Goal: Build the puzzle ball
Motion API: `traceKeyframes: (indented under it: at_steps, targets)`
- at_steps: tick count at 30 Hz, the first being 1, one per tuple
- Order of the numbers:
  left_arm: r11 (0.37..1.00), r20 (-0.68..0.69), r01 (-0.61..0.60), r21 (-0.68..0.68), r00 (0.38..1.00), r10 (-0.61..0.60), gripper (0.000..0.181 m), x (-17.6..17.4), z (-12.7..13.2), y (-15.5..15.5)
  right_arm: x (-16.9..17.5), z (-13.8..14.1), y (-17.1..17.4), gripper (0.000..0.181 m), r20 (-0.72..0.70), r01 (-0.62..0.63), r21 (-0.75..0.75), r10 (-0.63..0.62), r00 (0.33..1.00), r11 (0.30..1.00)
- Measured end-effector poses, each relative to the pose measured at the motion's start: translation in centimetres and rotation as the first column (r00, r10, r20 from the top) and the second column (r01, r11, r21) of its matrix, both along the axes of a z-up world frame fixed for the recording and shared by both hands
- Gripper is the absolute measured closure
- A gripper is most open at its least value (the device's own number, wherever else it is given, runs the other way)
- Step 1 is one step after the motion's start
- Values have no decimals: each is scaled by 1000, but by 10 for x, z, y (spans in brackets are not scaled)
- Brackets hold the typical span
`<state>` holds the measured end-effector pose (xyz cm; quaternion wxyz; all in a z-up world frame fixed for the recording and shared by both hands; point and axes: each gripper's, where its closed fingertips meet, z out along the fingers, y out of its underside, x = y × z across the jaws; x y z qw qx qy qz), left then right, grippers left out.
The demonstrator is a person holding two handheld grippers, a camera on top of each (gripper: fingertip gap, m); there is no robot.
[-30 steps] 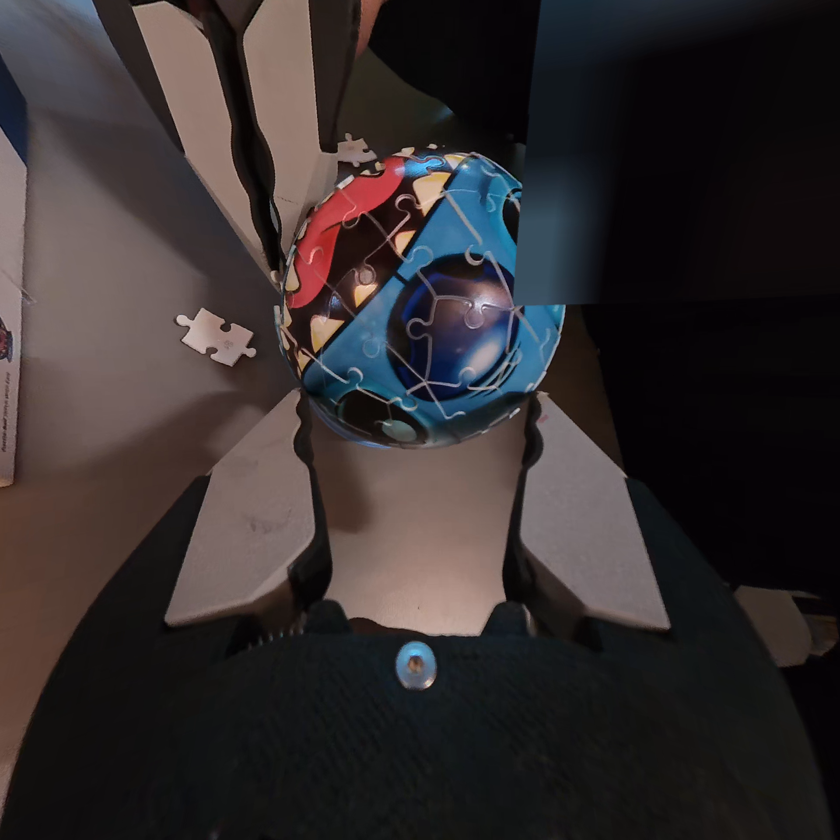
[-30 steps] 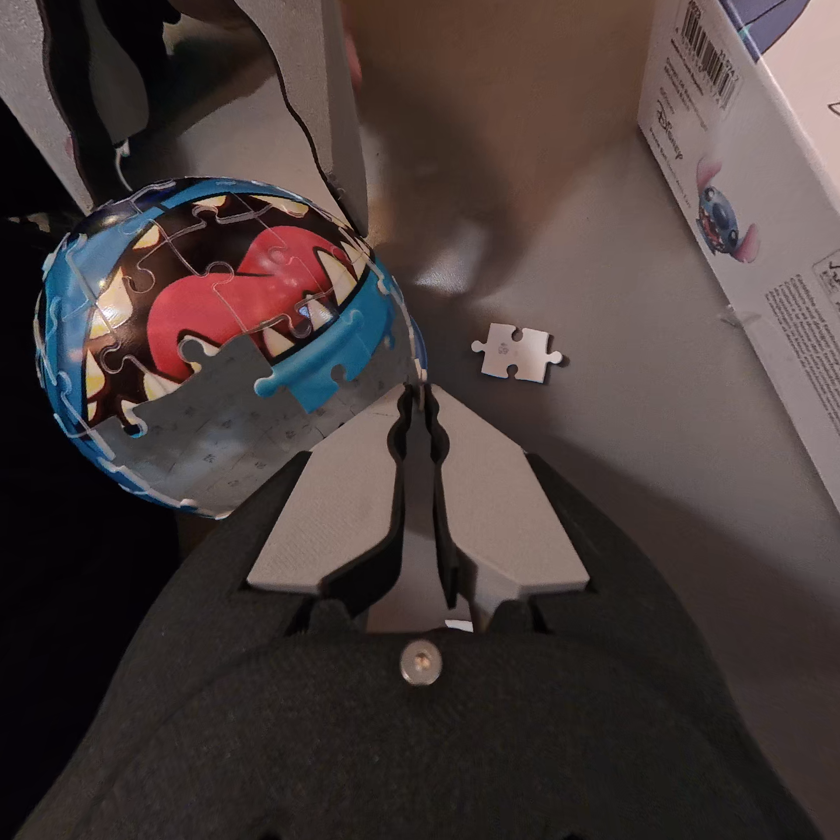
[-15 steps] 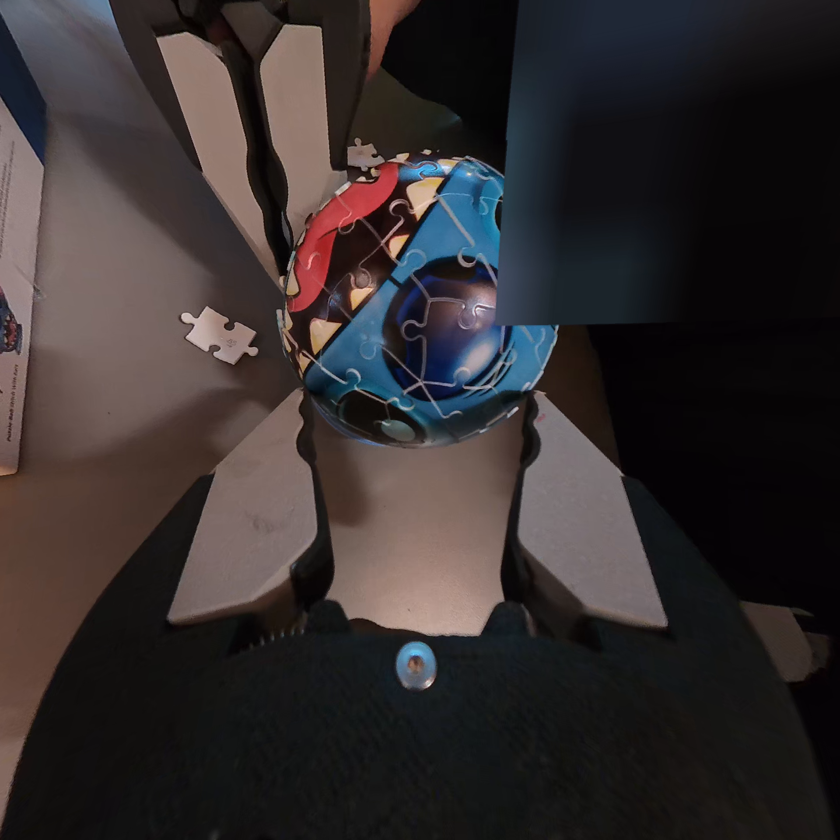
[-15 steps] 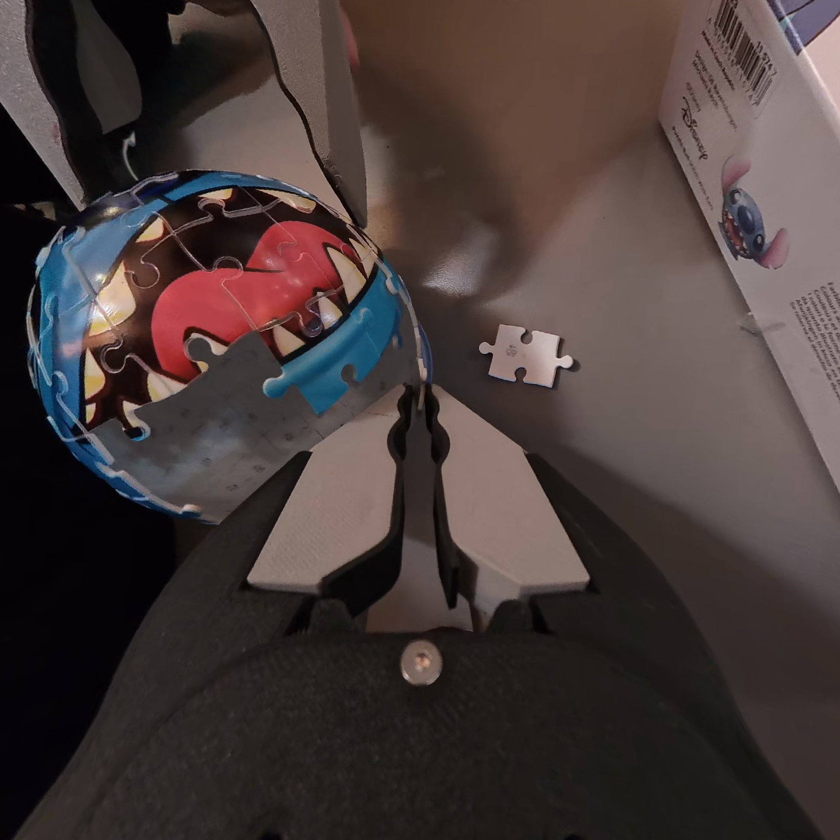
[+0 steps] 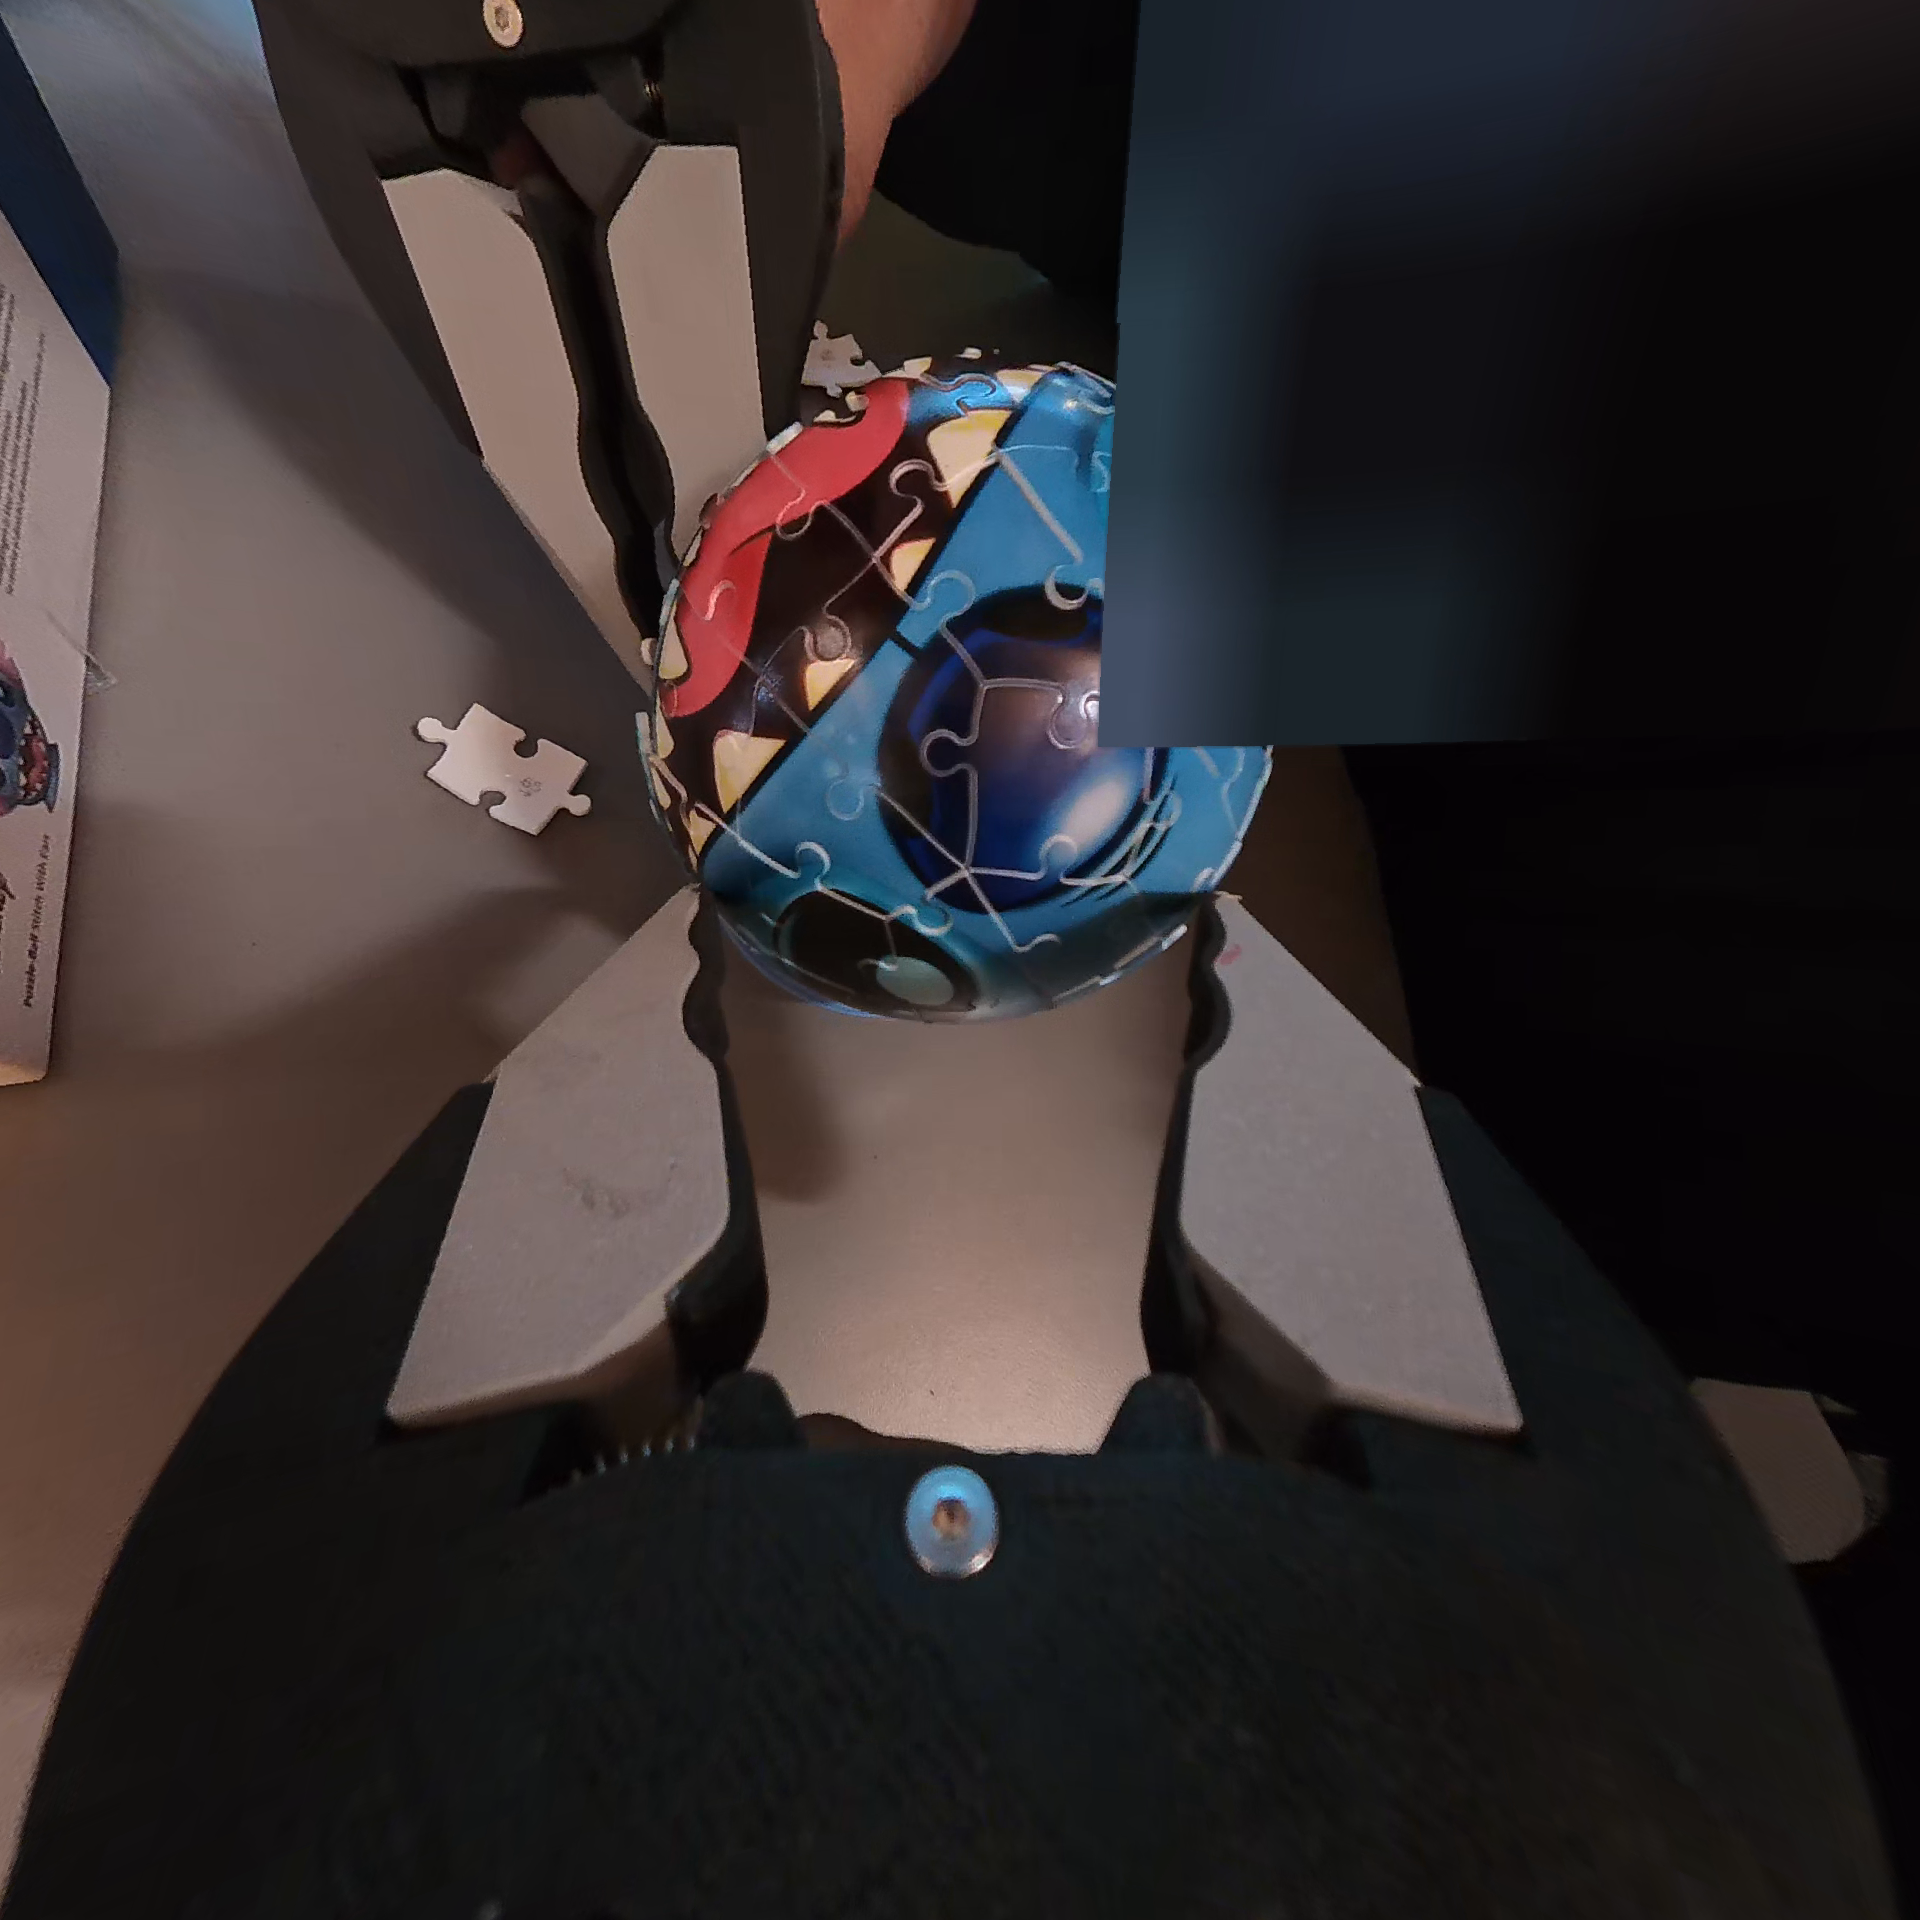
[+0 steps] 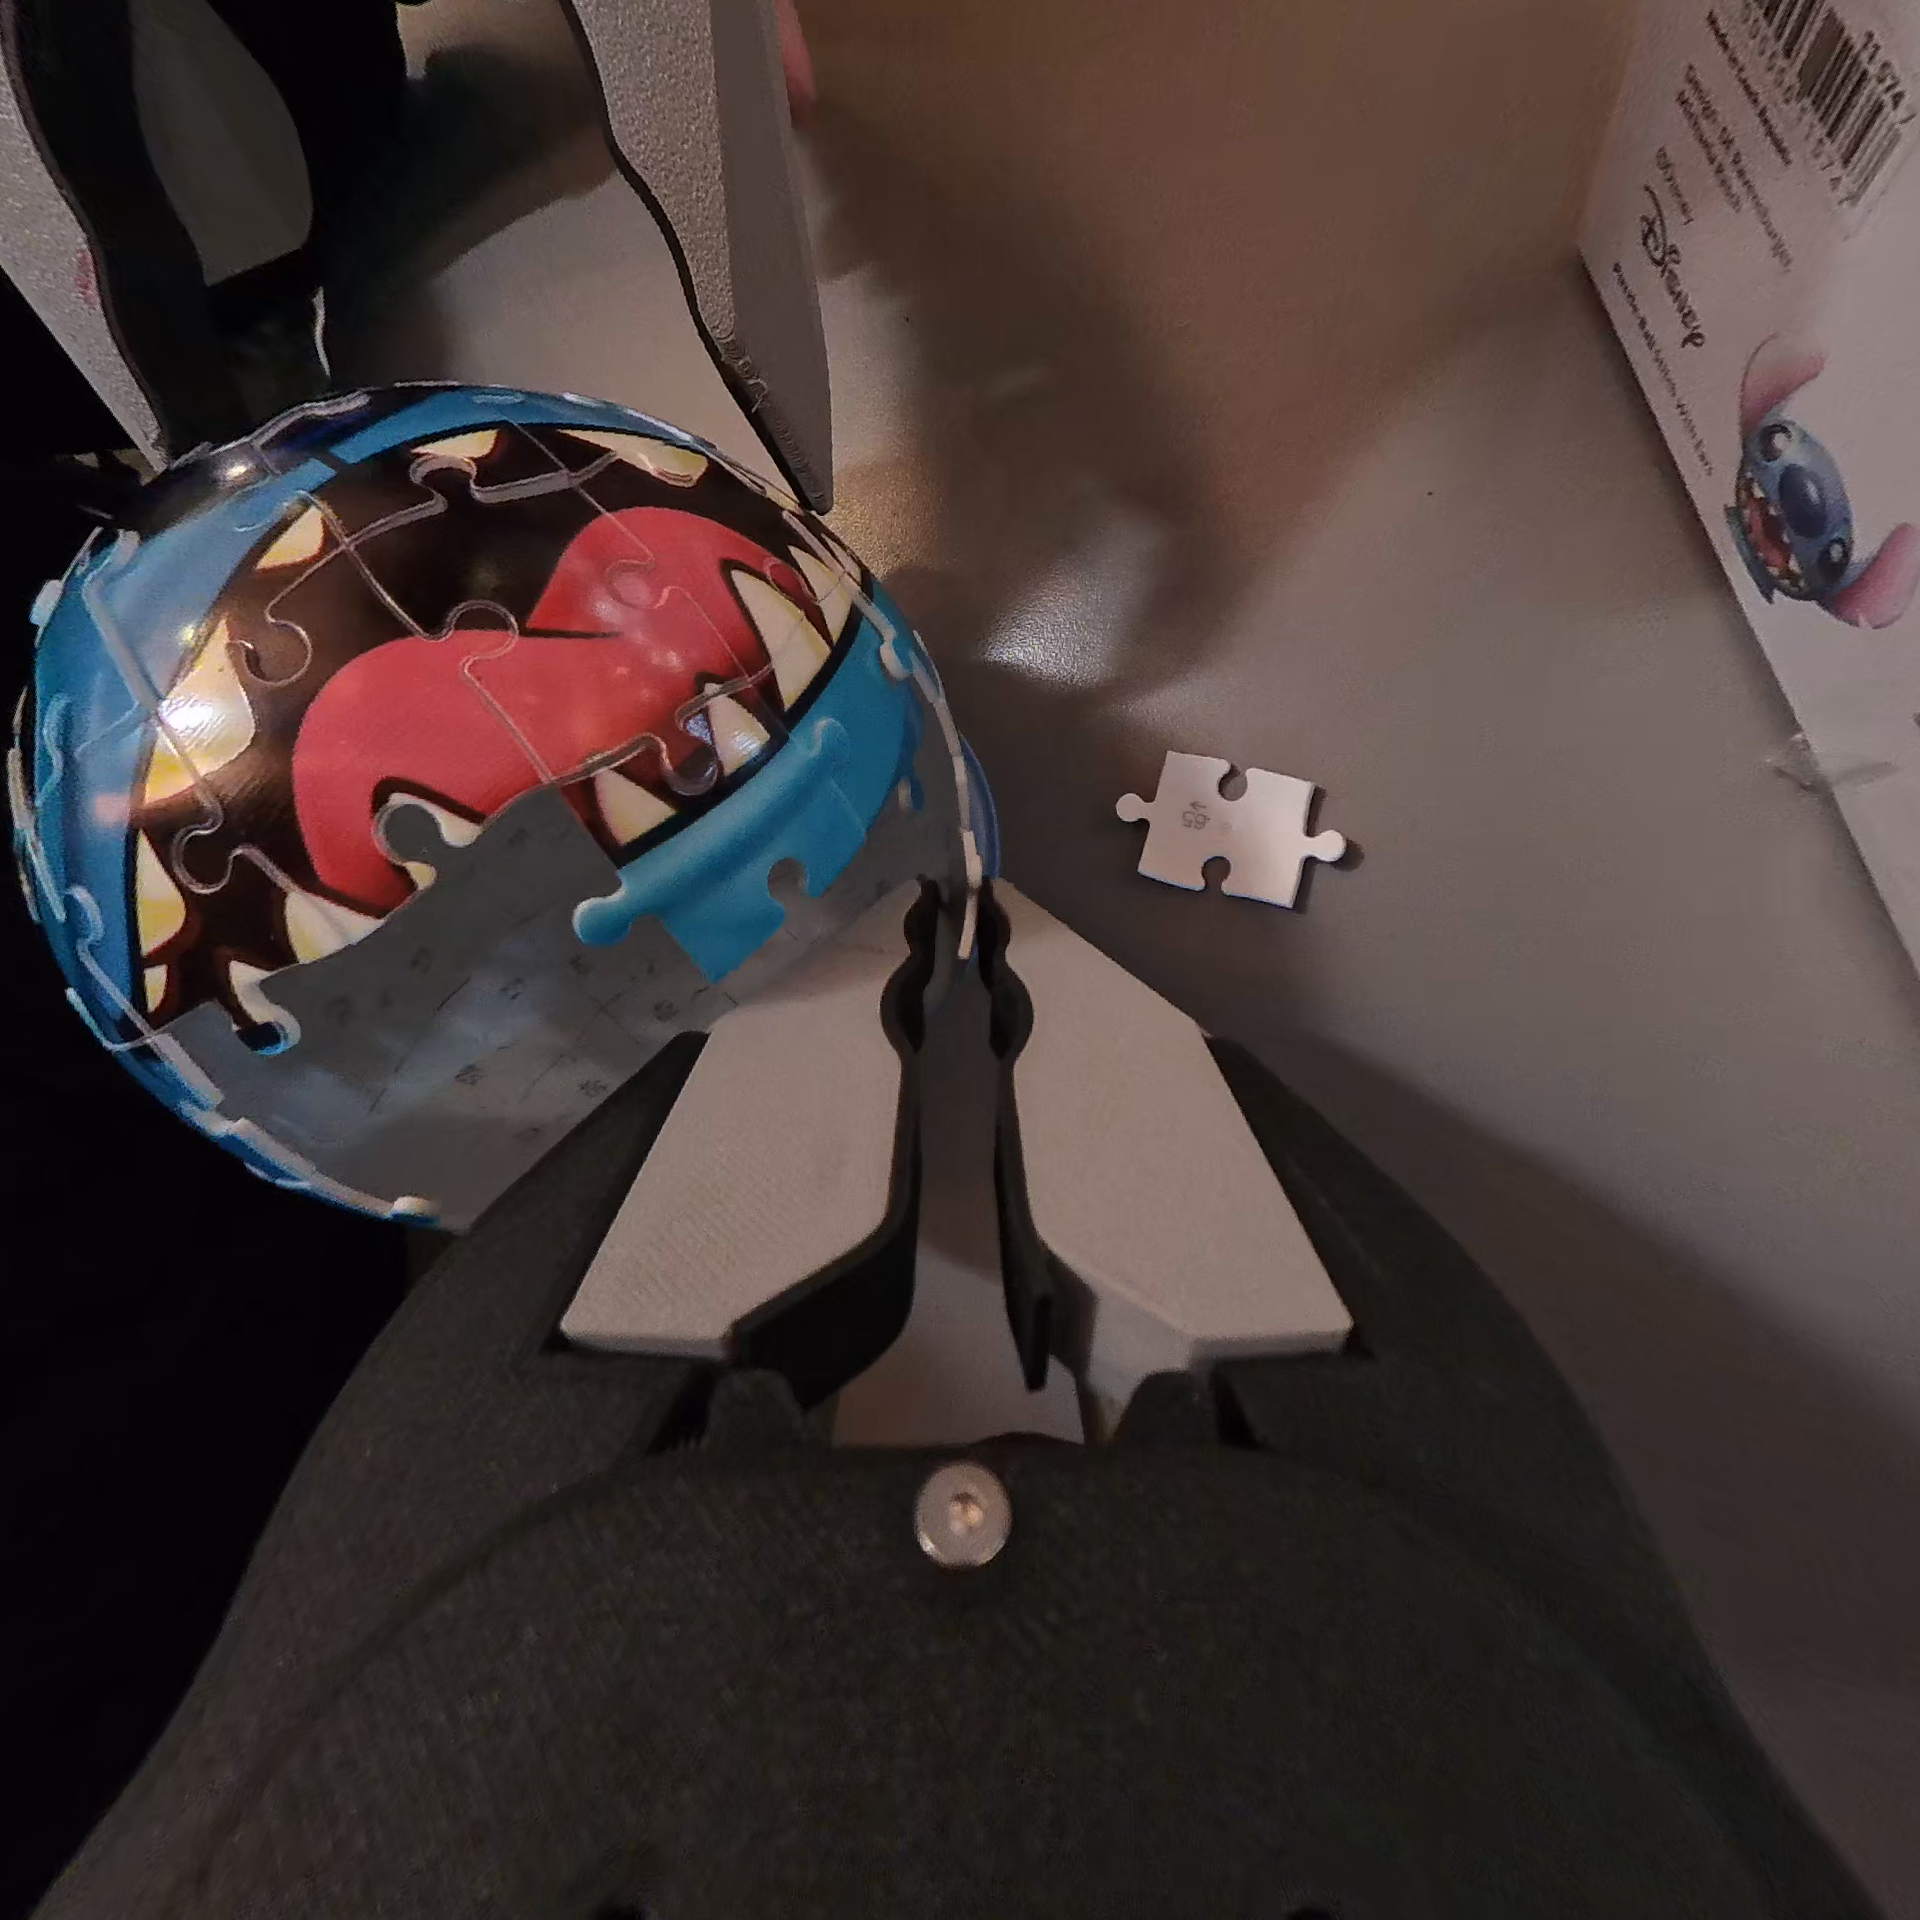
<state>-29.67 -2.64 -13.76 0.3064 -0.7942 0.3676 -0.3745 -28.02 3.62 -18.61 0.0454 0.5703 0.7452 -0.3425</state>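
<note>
The left gripper (image 5: 951,914) is clamped across the puzzle ball (image 5: 935,707), which is held clear of the grey table (image 6: 1455,1143). The right gripper (image 6: 961,914) has its tongs nearly together on what appears to be a thin white piece edge at the ball's open rim; the contact is too small to confirm.

Risks:
- Excess squeeze by the left gripper could flex the shell and pop joints near the unfilled gap (image 6: 468,997), where only interior backing shows.
- A skewed push at the rim could loosen the blue tabbed piece (image 6: 748,862).
- Two loose pieces remain: one face-down (image 6: 1231,831), one behind the ball (image 5: 836,358).

Writing: the white puzzle box (image 6: 1787,436) carries a barcode, printed text and a picture of the finished ball; the face-down piece bears a small mark.
</note>
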Motion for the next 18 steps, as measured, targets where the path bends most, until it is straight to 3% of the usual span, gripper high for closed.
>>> traceKeyframes:
  at_steps: [18]
  targets:
    - [1000,-7,4,-1,1000,-4,93,1,0,-1,0,-1,-3,179,13,-17,-12,17,1000,1000]
